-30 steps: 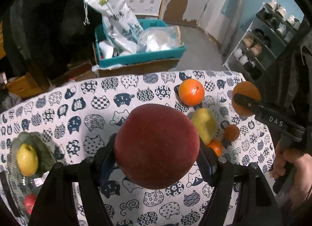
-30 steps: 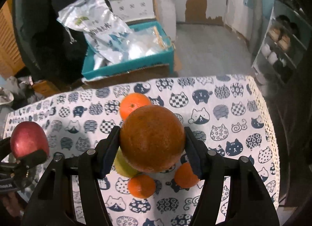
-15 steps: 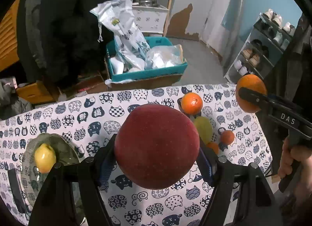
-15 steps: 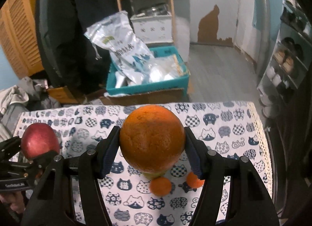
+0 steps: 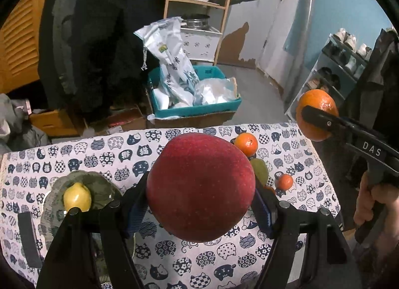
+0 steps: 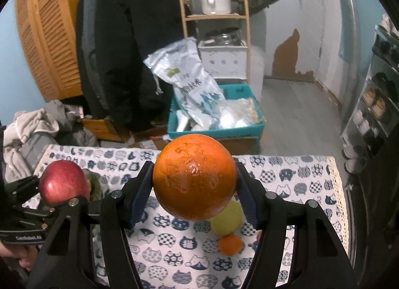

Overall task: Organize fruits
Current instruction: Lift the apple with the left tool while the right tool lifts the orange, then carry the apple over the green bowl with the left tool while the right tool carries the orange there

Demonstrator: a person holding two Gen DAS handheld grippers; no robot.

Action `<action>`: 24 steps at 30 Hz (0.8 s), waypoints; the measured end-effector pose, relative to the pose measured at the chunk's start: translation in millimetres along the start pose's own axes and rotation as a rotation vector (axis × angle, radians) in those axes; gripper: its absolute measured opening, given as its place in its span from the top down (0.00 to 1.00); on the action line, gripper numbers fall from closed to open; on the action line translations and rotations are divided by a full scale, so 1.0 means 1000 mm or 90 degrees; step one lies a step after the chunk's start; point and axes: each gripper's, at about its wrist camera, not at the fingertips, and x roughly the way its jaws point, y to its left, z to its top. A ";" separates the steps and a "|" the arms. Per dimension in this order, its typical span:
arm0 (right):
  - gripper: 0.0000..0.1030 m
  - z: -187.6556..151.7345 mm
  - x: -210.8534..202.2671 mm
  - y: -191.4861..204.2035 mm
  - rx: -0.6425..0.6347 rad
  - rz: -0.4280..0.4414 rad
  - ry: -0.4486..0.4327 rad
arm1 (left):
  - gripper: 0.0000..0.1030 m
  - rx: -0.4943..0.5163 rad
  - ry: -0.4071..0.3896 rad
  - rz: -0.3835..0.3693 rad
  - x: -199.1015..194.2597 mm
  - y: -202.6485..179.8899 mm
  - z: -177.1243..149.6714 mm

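— What has the left gripper (image 5: pixel 200 198) got?

— A red apple (image 5: pixel 200 186), clamped between both fingers and held above the cat-print tablecloth (image 5: pixel 104 149). From the right wrist view the same apple (image 6: pixel 63 181) sits at nine o'clock.

— And the right gripper (image 6: pixel 194 181)?

— Closed on a large orange (image 6: pixel 194 176), also lifted clear of the table. In the left wrist view that orange (image 5: pixel 316 114) appears at two o'clock.

— What remains on the cloth?

— A lemon (image 5: pixel 77 197) lies on a dark green plate (image 5: pixel 99 184) at nine o'clock. Over at three o'clock, a mandarin (image 5: pixel 246 143), a green pear (image 5: pixel 260 173) partly hidden behind the apple, and a smaller mandarin (image 5: pixel 285 181) sit near one another.

— Beyond the table?

— A teal bin (image 5: pixel 194 111) with plastic bags, at twelve o'clock.
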 end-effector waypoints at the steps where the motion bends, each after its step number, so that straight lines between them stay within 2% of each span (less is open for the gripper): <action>1: 0.38 0.001 -0.002 0.003 -0.003 0.004 -0.002 | 0.28 -0.001 -0.003 0.002 -0.004 0.003 -0.001; 10: 0.38 0.011 -0.009 0.041 -0.037 0.044 -0.017 | 0.28 -0.015 -0.026 0.013 -0.029 0.024 -0.006; 24: 0.38 0.018 0.009 0.108 -0.091 0.103 -0.004 | 0.28 -0.065 -0.033 0.040 -0.047 0.076 -0.022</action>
